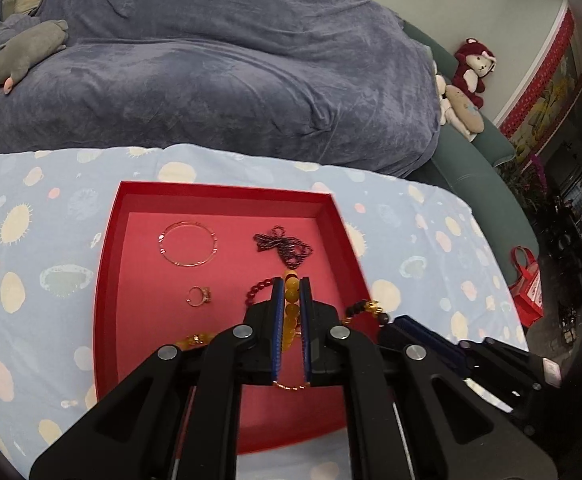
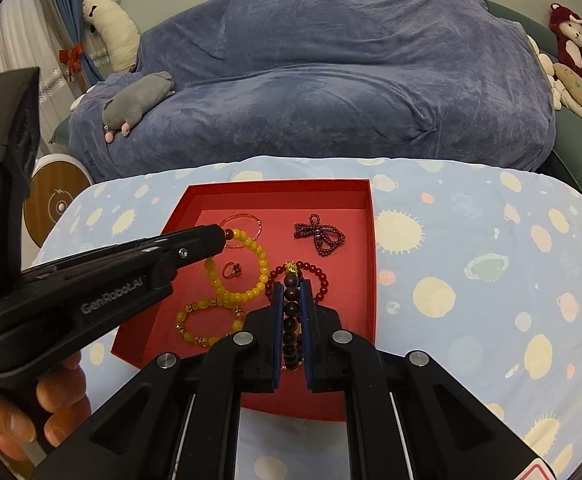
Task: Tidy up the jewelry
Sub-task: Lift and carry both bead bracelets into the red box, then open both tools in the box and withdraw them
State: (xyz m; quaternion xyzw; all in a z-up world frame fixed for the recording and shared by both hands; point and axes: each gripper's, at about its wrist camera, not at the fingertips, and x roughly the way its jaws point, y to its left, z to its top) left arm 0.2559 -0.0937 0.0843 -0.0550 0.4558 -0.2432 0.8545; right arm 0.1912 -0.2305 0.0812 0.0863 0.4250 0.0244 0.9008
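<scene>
Two bracelets pinched over the red tray (image 2: 373, 240): my left gripper (image 1: 291, 280) clamps the yellow bead bracelet (image 2: 247, 268), my right gripper (image 2: 291, 286) the dark brown bead bracelet (image 2: 291, 320). I note a thin bangle (image 1: 188, 243), ring (image 1: 199, 295) and purple bead strand (image 2: 320, 236) lying apart on the tray floor.

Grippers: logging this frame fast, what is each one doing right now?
Left gripper: shut on the yellow bead bracelet.
Right gripper: shut on the dark bead bracelet.
</scene>
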